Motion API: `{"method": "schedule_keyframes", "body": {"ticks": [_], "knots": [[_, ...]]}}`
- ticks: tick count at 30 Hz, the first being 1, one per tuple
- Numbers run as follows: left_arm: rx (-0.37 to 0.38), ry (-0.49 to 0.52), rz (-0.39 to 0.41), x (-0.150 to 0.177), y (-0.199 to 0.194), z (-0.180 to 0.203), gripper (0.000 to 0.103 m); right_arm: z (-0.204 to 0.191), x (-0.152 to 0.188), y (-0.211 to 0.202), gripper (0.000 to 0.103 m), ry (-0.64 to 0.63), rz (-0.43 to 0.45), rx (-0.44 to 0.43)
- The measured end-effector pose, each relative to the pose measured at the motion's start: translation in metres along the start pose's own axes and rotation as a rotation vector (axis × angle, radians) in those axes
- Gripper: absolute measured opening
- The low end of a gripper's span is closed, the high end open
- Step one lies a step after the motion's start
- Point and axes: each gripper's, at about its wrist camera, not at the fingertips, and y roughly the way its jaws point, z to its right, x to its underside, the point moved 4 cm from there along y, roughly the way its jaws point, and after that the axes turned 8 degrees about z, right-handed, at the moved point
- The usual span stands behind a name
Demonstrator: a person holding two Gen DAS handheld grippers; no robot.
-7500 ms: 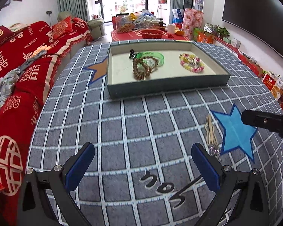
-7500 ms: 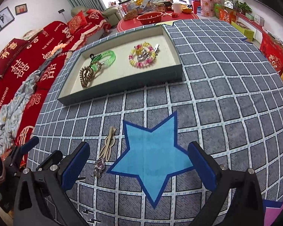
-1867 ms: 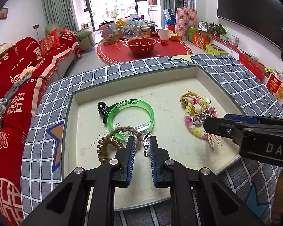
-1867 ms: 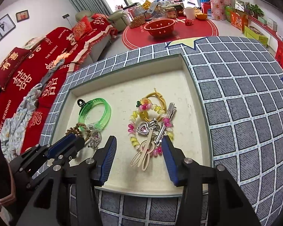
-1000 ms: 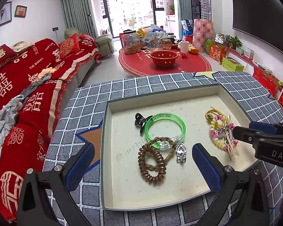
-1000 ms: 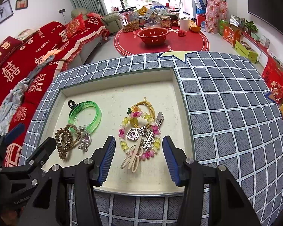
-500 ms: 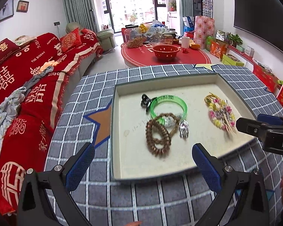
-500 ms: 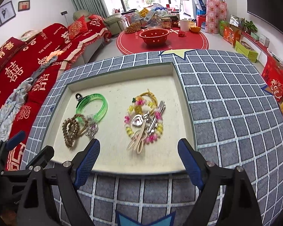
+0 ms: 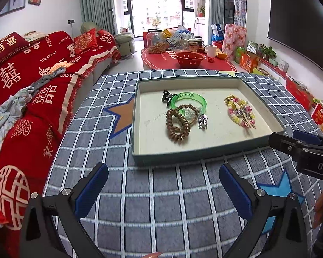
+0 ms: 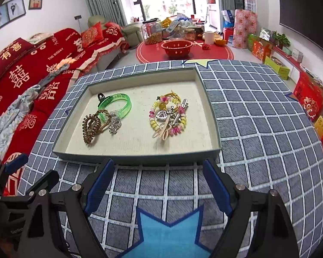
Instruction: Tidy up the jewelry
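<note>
Hovering both tools short of the shallow grey-green tray w/ cream lining (image 10: 137, 158), we hold nothing. L to R inside it: brown spiral hair tie (image 10: 90, 128), green translucent bangle (image 10: 120, 104), small silver charm (image 10: 115, 125), then the pastel bead bracelet pile w/ clips (image 10: 168, 119). All lie ahead of us, well apart from the tips. Left gripper (image 9: 163, 185) sits nearer the brown/green group, right gripper (image 10: 159, 182) nearer the beads. Both jaws are spread wide, touching nothing. No loose pieces visible on the checked cloth, so sorting looks about done.

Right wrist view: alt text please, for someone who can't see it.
A shallow tray on a checked cloth holds two heaps of jewelry: a green bangle with a brown coil tie on the left, a beaded bracelet on the right. The open right tongs sit before it, empty.
</note>
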Motion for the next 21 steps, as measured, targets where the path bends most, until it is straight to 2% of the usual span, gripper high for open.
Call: {"method": "schedule_keyframes", "body": {"ticks": [7,21], "knots": [[-0.003,-0.022,0.028,0.017,-0.021,0.0,0.103,-0.007,0.019,-0.02,0.087,-0.016,0.025,-0.009],[-0.027,-0.032,0.041,0.038,-0.043,0.001,0.103,-0.008,0.048,-0.055,0.087,-0.06,0.121,0.083]]}}
